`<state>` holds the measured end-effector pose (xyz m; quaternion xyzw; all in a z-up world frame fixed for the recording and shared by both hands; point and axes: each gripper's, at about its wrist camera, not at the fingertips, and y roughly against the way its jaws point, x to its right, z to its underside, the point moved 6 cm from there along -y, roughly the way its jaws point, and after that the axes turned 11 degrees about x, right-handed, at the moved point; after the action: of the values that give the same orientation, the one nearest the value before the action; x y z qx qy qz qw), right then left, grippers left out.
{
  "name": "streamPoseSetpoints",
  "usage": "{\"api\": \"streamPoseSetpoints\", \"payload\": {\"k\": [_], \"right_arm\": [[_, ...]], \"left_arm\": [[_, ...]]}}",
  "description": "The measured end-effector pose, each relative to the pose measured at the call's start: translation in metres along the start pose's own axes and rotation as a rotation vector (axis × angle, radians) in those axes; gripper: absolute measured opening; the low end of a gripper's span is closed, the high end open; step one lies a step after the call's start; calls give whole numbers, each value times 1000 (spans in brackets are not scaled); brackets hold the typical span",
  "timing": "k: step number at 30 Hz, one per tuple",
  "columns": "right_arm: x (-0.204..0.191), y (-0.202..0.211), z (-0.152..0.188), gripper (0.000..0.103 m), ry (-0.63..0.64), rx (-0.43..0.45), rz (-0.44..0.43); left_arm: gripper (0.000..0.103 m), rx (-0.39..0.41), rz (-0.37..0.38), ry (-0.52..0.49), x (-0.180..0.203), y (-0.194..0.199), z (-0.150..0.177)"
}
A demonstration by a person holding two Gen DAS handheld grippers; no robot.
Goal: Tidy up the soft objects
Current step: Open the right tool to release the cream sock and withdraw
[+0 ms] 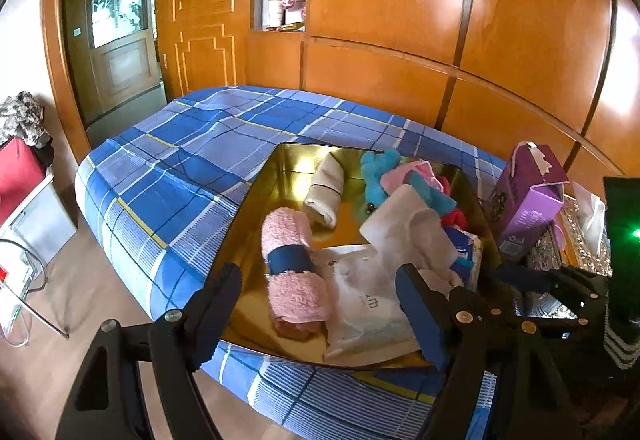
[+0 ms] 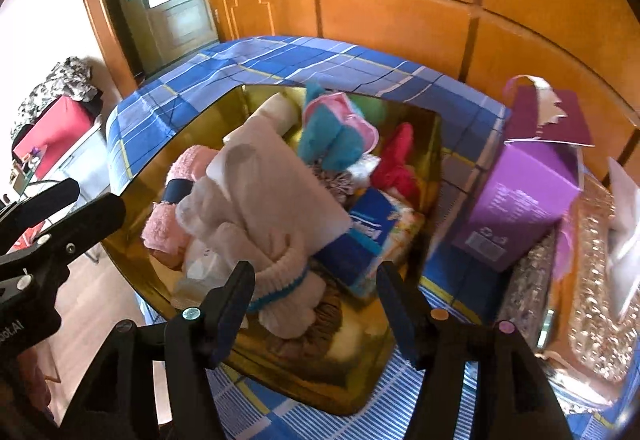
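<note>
Left wrist: fluffy pink rolled towel (image 1: 290, 272) in glossy gold box (image 1: 256, 191).

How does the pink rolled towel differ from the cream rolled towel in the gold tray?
The pink rolled towel is fluffy pink with a dark blue band around its middle; the cream rolled towel is pale, and its band looks cream too. The pink one lies nearer the left gripper, the cream one farther back. The pink one touches a white packet; the cream one lies apart. Both are rolled and rest in the gold tray.
</note>
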<state>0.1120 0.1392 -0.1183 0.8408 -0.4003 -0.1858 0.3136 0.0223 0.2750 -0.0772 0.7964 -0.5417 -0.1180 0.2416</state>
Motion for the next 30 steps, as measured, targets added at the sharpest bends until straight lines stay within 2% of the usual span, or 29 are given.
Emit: {"api": "streamPoseSetpoints", "payload": {"k": [8,18,23,30], "right_arm": [[12,27,-2,64,12,84,104],[49,82,-5,64,-66,229,278],[68,99,3,64,-88,247,326],[86,110,11,64,-146,262,360]], "left_arm": [[80,0,17,-27,15,2,0],[83,28,88,-68,56,5,-10],[83,37,141,-103,86,9,-12],[86,34,176,-145,111,14,-7]]}}
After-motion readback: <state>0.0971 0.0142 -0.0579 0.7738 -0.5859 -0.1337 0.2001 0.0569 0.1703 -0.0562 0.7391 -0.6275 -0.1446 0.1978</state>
